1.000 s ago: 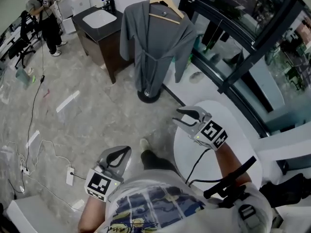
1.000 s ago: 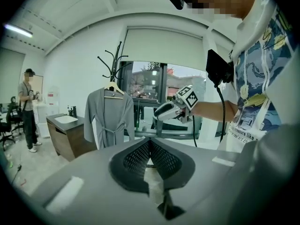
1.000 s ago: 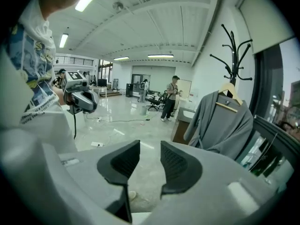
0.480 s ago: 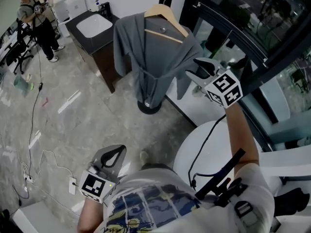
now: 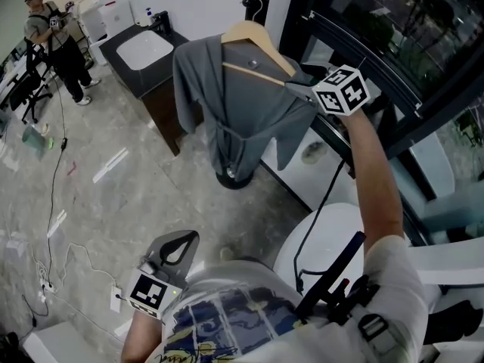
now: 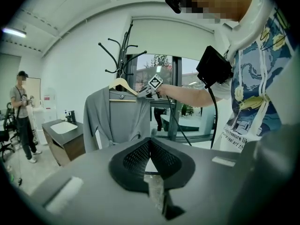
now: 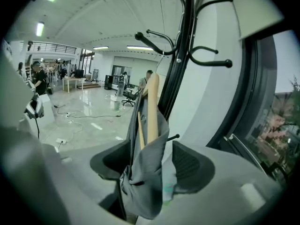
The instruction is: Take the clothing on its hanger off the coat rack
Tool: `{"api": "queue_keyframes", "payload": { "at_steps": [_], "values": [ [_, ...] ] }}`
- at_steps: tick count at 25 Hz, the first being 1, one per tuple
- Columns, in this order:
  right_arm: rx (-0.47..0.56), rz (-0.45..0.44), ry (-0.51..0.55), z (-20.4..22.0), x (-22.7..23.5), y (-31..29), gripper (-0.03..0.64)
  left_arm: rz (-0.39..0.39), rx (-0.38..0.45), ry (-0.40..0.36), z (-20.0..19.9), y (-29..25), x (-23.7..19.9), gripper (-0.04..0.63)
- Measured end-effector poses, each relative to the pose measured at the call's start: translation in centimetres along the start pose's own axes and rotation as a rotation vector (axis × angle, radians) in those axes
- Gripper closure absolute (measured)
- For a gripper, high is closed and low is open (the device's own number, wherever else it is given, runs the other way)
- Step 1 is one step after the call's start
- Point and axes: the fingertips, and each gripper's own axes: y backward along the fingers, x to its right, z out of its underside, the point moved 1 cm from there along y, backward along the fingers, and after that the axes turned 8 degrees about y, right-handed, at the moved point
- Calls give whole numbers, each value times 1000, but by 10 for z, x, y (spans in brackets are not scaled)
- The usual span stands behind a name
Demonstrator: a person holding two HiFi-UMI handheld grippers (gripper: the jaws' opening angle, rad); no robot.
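Robe [image 5: 227,97] was plain mid-grey. Hanger [image 5: 255,38] was pale bare wood, coat rack [image 7: 186,36] black. Cubes on left gripper [image 5: 181,244] and right gripper [image 5: 299,88] were white with black square markers. Floor [image 5: 113,195] was grey marbled. Cabinet [image 5: 159,97] was dark brown, sink [image 5: 148,50] white.

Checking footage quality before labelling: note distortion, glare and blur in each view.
Head view: sharp, edges bend, window glass reflects. Left gripper view: fisheye circle, black corners, daylight behind the grey robe. Right gripper view: same fisheye; the grey robe and wooden hanger loom large, close to the lens.
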Motion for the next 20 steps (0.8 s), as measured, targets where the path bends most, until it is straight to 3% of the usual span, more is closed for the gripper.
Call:
{"api": "queue_keyframes", "payload": {
  "at_steps": [8,9,11,13,20],
  "values": [
    [4,-208,-129,2,3,-43,351,-29,-13,23,7,1,-16,592],
    [7,-220,-132,2,2,-46,372,-31,-13,25,6,1,-17,592],
    [13,-237,-121,-1,0,-47,515,-34,-11,29,7,2,-20,592],
    [16,-256,-101,-4,-5,-46,606,-38,-7,35,9,5,-21,592],
    [14,-193,-89,-7,-9,-34,611,-45,-4,41,11,21,-25,592]
  ]
}}
